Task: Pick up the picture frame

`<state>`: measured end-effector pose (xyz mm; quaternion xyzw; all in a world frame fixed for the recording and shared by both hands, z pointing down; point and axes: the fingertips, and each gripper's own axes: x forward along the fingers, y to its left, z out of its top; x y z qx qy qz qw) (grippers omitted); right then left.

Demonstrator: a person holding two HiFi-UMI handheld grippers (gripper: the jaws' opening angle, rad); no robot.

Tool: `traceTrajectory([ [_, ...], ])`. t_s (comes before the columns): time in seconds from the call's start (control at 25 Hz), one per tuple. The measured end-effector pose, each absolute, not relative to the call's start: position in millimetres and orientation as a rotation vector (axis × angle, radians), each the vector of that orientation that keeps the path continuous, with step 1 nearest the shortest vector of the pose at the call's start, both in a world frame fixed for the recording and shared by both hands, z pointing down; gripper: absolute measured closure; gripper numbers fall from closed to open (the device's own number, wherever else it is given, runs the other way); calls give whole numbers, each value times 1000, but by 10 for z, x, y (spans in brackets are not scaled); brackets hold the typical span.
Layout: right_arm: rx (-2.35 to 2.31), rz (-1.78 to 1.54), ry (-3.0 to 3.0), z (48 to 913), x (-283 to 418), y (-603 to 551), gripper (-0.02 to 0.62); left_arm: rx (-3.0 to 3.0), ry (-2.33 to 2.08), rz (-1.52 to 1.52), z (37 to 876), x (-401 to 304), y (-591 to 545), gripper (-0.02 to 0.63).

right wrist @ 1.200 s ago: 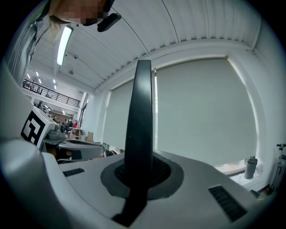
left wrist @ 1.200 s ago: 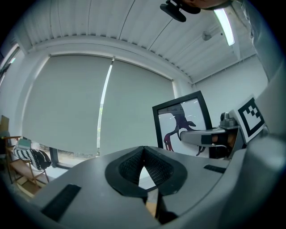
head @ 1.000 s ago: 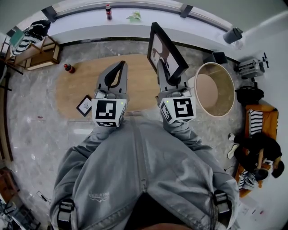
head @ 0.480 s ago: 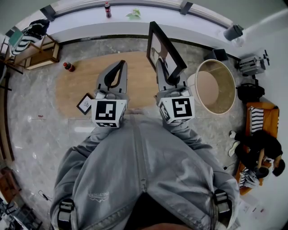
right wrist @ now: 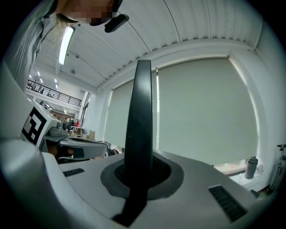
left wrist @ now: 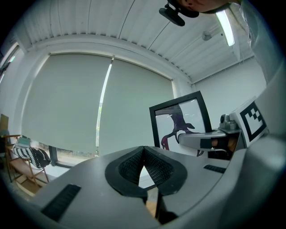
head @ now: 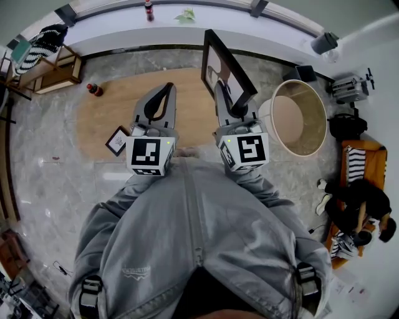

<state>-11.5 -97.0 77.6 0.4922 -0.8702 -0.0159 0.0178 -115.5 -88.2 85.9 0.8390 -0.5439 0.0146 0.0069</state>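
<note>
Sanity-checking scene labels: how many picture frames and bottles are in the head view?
Picture frames: 2 (big frame, small frame)
Bottles: 2 (left bottle, ledge bottle)
Total: 4

Seen from above, a person in a grey jacket [head: 193, 243] reaches both arms forward, side by side. The left gripper [head: 164, 91] points level and away from the body, its jaws pressed together with nothing between them. The right gripper [head: 222, 93], near it, also points level, its jaws clamped on the edge of a frame [head: 225, 65].
</note>
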Motion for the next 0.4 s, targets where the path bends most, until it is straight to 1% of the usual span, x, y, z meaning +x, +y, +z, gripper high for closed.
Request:
traceTrajectory([
  [0.4, 1527, -34, -2703, 840, 45, -958, 558, 2644, -1673, 57, 922, -964, -896, 588],
])
